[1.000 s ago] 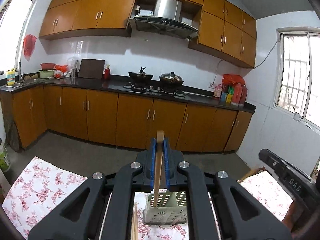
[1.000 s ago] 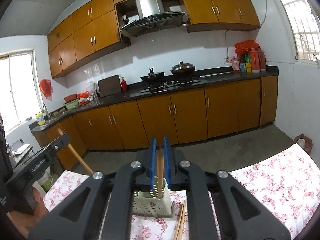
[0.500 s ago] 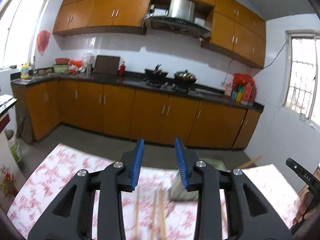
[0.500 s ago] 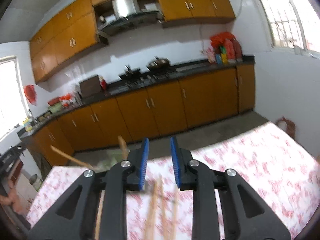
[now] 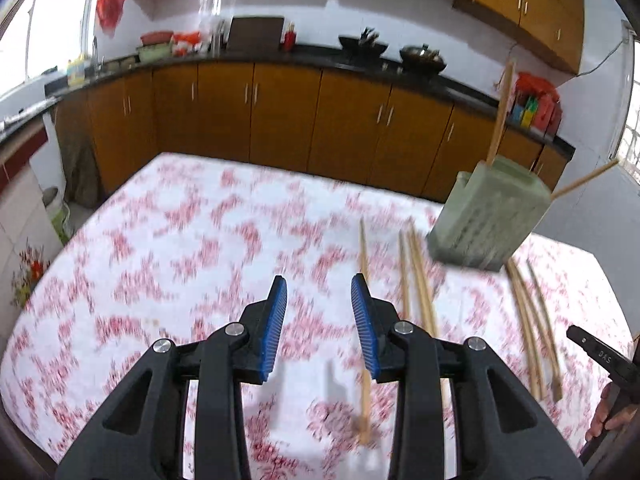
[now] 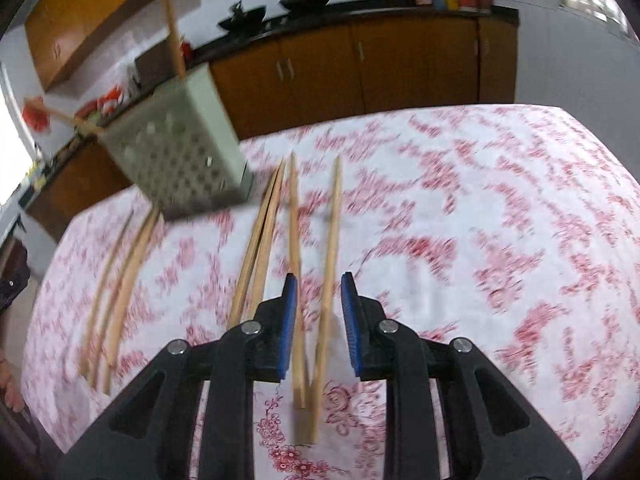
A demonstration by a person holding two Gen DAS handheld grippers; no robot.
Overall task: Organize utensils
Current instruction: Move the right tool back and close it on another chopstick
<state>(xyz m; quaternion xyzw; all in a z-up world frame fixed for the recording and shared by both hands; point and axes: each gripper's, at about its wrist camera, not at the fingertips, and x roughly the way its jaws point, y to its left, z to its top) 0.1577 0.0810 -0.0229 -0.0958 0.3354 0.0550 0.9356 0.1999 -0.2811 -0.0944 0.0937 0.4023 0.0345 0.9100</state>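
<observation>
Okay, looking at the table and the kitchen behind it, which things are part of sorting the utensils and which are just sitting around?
Part of the job:
- chopsticks lying on the tablecloth
- green holder, two chopsticks already in it
- left gripper and right gripper, both open

Just lying about:
- woks on the stove
- red bottles on the counter
- cutting board

floral tablecloth (image 5: 180, 248) is spread | wooden cabinets (image 5: 280, 112) are ranged behind | two woks (image 5: 422, 58) are set on counter
</observation>
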